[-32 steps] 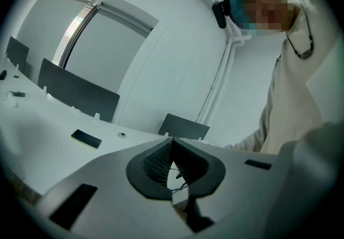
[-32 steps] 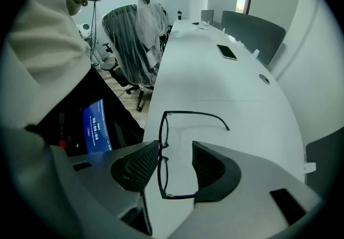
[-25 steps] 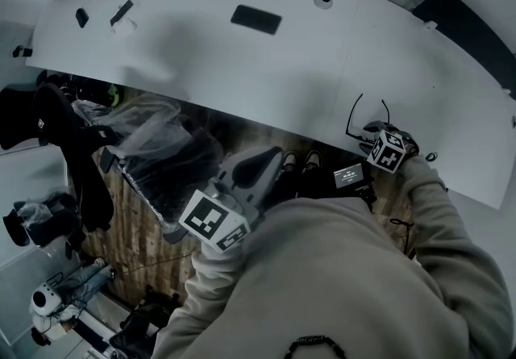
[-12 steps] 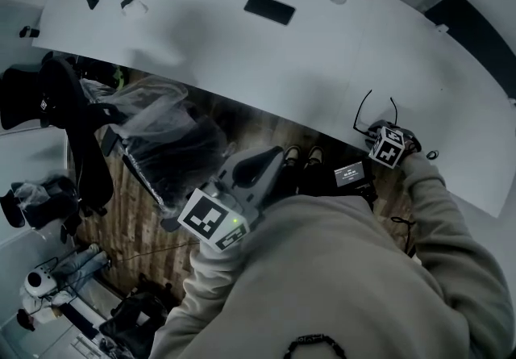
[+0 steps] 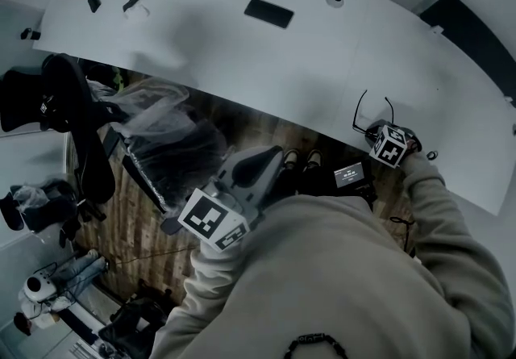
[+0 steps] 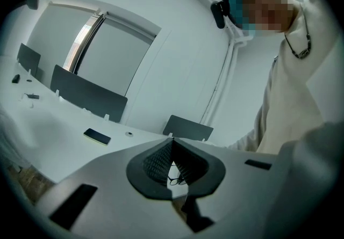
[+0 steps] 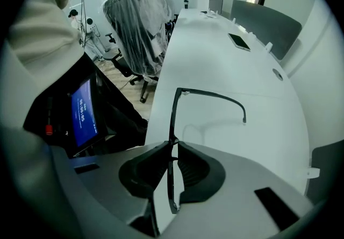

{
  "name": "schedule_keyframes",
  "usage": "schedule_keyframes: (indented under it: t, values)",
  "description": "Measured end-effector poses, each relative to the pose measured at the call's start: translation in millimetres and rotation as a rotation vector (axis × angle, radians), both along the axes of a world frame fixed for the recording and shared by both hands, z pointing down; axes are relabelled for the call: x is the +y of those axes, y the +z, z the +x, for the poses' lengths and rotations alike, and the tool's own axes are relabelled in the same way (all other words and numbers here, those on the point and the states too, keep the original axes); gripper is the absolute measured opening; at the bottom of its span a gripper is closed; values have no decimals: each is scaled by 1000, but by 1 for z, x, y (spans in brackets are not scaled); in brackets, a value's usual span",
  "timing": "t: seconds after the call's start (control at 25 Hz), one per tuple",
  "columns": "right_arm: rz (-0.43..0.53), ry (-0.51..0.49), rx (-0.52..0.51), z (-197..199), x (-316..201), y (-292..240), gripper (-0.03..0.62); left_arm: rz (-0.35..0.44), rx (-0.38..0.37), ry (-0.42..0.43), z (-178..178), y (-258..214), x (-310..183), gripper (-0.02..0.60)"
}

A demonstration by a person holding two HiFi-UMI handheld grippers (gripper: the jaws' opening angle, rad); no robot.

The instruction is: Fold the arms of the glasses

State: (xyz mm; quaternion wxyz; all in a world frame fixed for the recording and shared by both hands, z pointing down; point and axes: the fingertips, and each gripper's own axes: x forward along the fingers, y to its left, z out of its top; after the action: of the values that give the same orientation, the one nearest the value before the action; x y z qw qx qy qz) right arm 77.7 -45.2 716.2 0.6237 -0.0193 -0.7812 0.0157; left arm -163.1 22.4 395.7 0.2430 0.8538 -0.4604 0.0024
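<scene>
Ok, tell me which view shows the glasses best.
The right gripper view: the glasses fill its centre, frame pinched by the right gripper, whose fingers have just been closing, one arm spread open. The head view shows the glasses small beside that gripper; the left gripper view, a speck beyond the shut left gripper.

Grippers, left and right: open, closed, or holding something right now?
Left gripper: jaws shut, nothing between them.
Right gripper: jaws have just been closing, now shut on the glasses frame.
</scene>
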Motion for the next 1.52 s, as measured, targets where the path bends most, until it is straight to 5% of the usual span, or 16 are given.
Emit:
schedule_keyframes:
  t: [0.64,1.52]
  values:
    - [209,18,-138,-25,-8,-110,63,58,22,116,12,-11,-12,6]
    - [434,138,-159,21,24,-219,63,182,51,414,95,-44,-41,6]
